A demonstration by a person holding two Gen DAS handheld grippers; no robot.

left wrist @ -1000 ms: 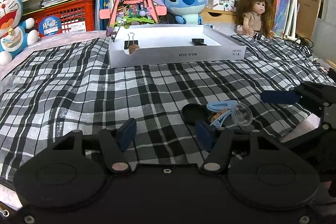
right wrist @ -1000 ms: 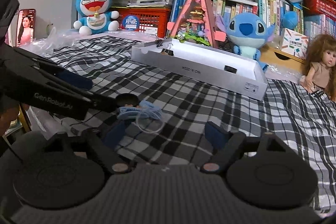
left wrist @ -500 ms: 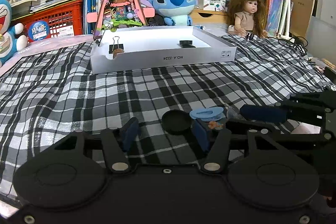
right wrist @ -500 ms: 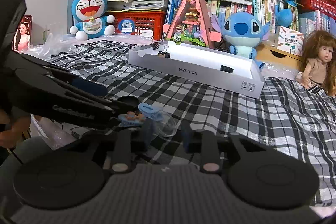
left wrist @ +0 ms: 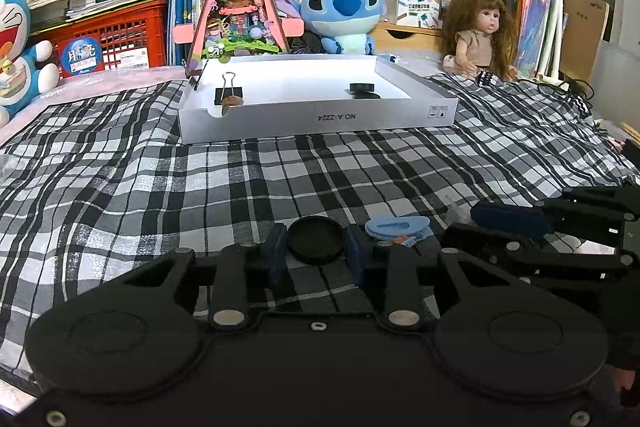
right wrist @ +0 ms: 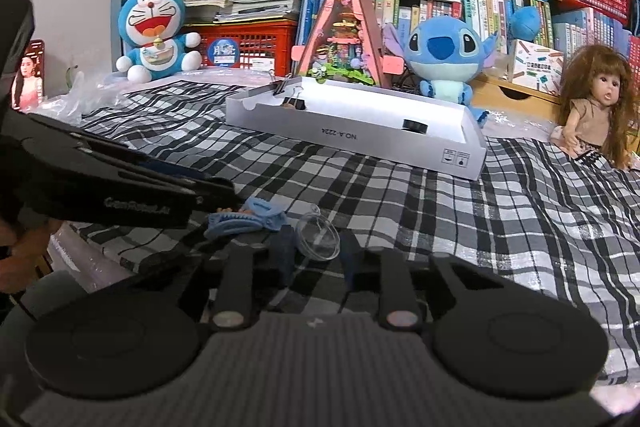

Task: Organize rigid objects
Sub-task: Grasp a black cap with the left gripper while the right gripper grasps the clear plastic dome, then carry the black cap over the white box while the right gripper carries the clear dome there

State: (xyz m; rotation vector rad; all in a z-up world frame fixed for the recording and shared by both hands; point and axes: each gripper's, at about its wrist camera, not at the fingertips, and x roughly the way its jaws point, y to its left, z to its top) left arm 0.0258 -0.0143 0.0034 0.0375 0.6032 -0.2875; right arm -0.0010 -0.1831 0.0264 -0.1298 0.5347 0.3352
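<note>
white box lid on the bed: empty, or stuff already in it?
Not empty. The white box lid already holds a black binder clip near its left end and a black round disc toward the right.

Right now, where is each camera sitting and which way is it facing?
Left wrist: on the left gripper, low over the plaid cloth, facing the white tray; its fingers flank a black disc.
Right wrist: on the right gripper, facing likewise; its fingers pinch a clear dome.
Both show the tray, the blue clip and the other gripper.
</note>
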